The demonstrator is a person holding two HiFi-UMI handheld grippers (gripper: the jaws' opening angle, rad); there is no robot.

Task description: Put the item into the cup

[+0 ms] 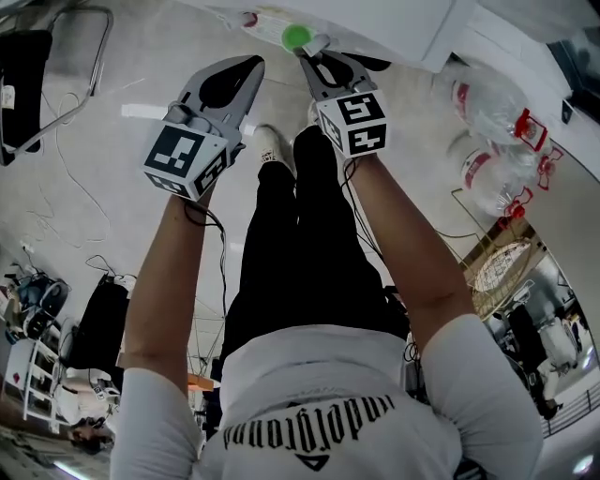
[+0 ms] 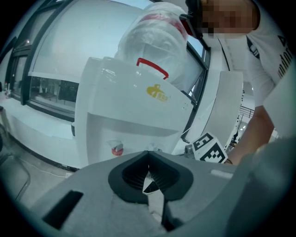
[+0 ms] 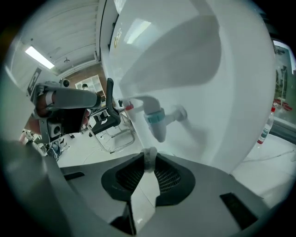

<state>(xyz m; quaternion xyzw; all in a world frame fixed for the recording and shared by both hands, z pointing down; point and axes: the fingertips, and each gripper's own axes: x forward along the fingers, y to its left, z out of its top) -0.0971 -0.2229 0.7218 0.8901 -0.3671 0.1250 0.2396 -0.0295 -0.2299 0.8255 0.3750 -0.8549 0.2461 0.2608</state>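
Observation:
My right gripper [image 1: 307, 52] [image 3: 149, 156] is shut on a thin whitish piece [image 3: 149, 159], which looks like a cup's rim; the part below the jaws is hidden. It hangs just under the teal-ringed tap [image 3: 157, 118] of a white water dispenser [image 3: 217, 92]; in the head view that tap is a green cap [image 1: 297, 37]. A red tap [image 3: 127, 106] [image 1: 248, 19] sits to its left. My left gripper [image 1: 251, 66] [image 2: 148, 155] is shut with nothing in it, raised beside the right one and apart from the dispenser.
A large water bottle [image 2: 157, 37] with a red handle stands on the dispenser [image 2: 129, 106]. More water bottles [image 1: 492, 103] lie at the right. The person's legs and shoes [image 1: 272, 145] are below, a metal chair [image 1: 56, 75] stands at the left, and cables run across the floor.

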